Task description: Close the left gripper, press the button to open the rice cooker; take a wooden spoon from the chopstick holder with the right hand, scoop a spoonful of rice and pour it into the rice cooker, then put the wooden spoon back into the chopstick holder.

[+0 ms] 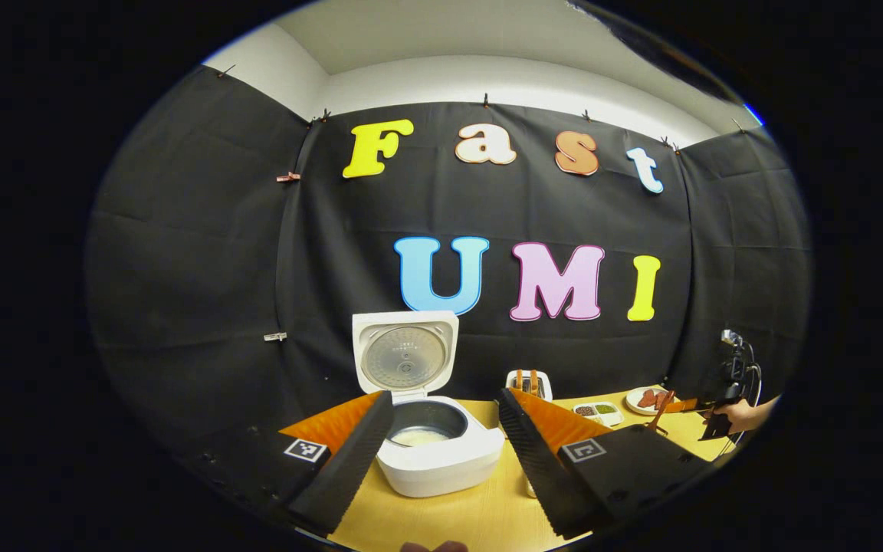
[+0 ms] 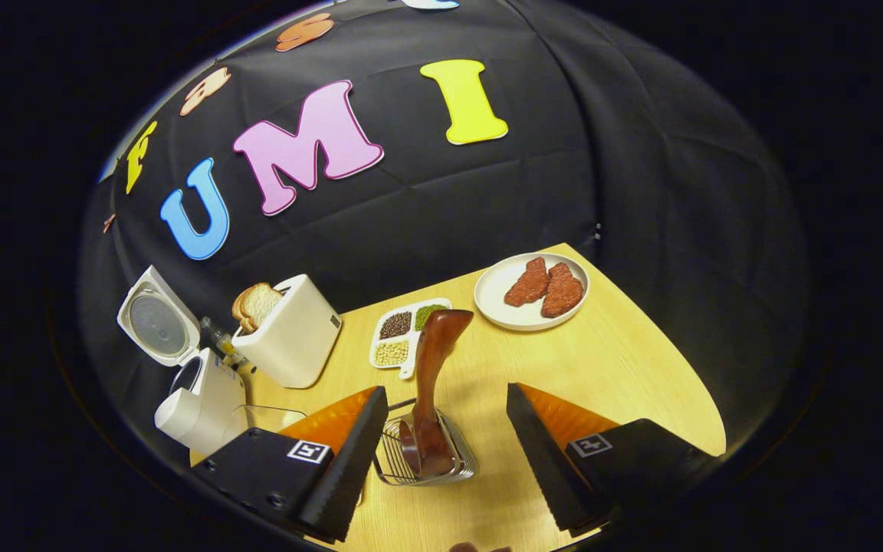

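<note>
Presently the rice cooker [image 1: 439, 452] stands on the bench [image 1: 487, 514] with its lid [image 1: 405, 353] raised upright, so the button step appears complete. In the left gripper view, pale contents, probably rice, lie at the bottom of the inner pot [image 1: 420, 429]. The left gripper [image 1: 441, 452] is held facing the cooker with its fingers spread wide on either side of the cooker in the image; they grip nothing.

The right gripper [image 2: 441, 452] points down at the wire chopstick holder [image 2: 426, 460], its fingers wide apart and holding nothing. The wooden spoon [image 2: 434, 383] stands in that holder, handle end in the basket and bowl end raised and leaning away from the camera. The fingers flank the holder without touching the spoon. Whether this placement precedes pickup or follows return cannot be confirmed; the rice in the pot suggests the latter.

The right gripper view adds details absent from the other: a toaster [image 2: 292, 333] with bread slices [image 2: 256, 304], a divided dish of grains [image 2: 405, 337] just beyond the spoon, and a plate [image 2: 530, 291] carrying two red-brown pieces. The left gripper view alone shows the pot interior, and, at far right, a hand [image 1: 740, 415] holding the other gripper near the plate.
</note>
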The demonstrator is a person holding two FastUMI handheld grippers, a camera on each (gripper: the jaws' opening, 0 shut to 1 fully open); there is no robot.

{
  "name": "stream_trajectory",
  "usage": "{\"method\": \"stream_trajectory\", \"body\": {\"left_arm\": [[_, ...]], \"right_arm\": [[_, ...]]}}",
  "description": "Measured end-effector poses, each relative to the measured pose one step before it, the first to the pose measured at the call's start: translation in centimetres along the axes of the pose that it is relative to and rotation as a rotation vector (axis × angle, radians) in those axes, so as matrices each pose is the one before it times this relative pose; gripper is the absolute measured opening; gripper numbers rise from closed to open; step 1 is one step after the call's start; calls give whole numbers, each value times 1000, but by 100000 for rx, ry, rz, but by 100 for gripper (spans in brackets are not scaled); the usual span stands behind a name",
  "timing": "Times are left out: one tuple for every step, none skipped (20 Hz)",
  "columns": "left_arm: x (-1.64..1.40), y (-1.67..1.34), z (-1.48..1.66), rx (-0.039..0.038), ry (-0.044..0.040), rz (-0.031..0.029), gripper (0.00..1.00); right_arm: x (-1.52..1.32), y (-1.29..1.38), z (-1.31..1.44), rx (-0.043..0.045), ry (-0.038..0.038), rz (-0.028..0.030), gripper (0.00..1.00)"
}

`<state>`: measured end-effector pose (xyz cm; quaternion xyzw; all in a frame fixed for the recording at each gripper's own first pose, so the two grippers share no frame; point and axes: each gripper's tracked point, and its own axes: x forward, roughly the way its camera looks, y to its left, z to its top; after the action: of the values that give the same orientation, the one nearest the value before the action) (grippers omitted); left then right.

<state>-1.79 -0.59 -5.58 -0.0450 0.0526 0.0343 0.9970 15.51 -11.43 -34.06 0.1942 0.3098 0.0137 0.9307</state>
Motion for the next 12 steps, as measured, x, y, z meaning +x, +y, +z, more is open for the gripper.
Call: {"method": "stream_trajectory", "body": {"left_arm": [[264, 139, 42, -492, -42, -597, 95], [315, 145, 213, -814, -236, -828, 95], [390, 44, 166, -922, -384, -970, 95], [378, -36, 237, -610, -180, -1080, 95], [363, 96, 95, 105, -51, -536, 95], [510, 187, 136, 513, 556, -356, 95], [653, 55, 331, 634, -53, -706, 95], [478, 32, 646, 646, -1019, -746, 95], [598, 108, 784, 555, -1167, -743, 95], [774, 84, 872, 405, -1306, -770, 95], [824, 315, 560, 183, -462, -84, 95], [1011, 501, 459, 49, 666, 499, 95]], "right_arm": [[-874, -425, 176, -1112, -1226, -1868, 97], [-1100, -275, 291, -1095, -1366, -1614, 98], [-1130, -218, 512, -1069, -1808, -1270, 98], [-862, -111, 832, -864, -2154, -975, 99], [-1089, -80, 610, -704, -2166, -1106, 98], [-1263, 88, 609, -391, -2296, -507, 98], [-1113, 203, 690, -248, -2470, -136, 98], [-1138, 147, 613, -355, -2303, -143, 98], [-1088, 215, 541, -317, -2106, -95, 98], [-877, 290, 491, -120, -1588, -29, 98], [-852, 200, 359, -105, -979, -714, 98], [-584, -92, 110, -748, -288, -1676, 98]]}}
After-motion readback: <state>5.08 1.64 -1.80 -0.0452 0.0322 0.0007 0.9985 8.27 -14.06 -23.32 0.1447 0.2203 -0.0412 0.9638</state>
